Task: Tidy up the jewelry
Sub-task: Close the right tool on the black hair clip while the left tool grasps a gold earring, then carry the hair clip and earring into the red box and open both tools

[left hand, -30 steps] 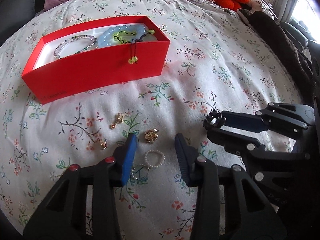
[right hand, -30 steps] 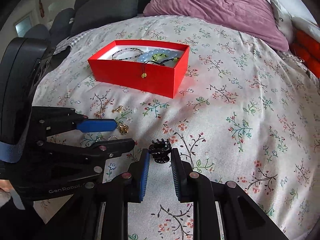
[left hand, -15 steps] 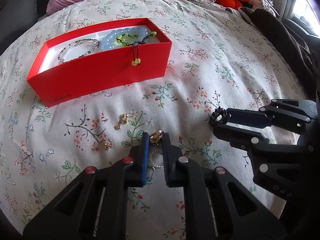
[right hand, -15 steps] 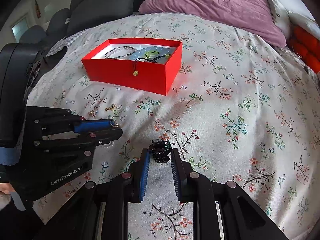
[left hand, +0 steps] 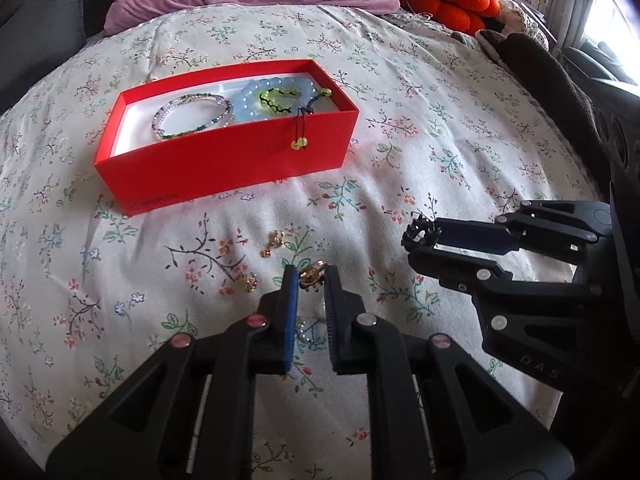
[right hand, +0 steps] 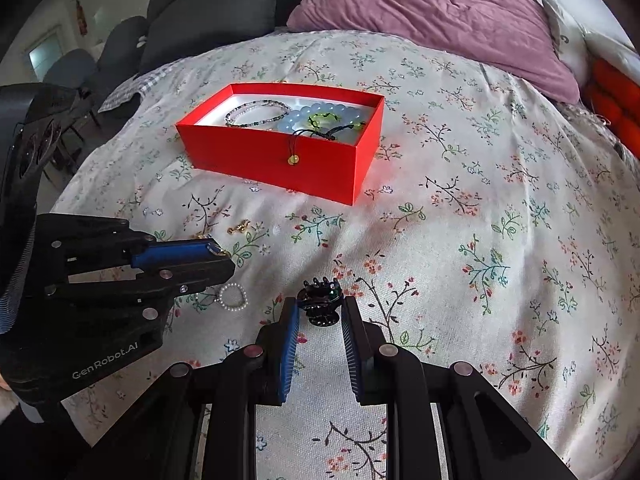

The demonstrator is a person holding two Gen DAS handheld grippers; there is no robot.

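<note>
Pearl ring point(left hand: 308, 330) half hidden by the jaws (left wrist view).

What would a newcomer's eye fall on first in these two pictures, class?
The bright red box stands out on the floral bedspread, with beaded bracelets lying inside it. Nearer, the left hand-held gripper pinches a small gold piece, while the right hand-held gripper holds a black hair claw.

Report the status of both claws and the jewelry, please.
Left claw shut on gold piece. Right claw shut on black hair clip. Pearl ring on bedspread. Way to red box looks free.
</note>
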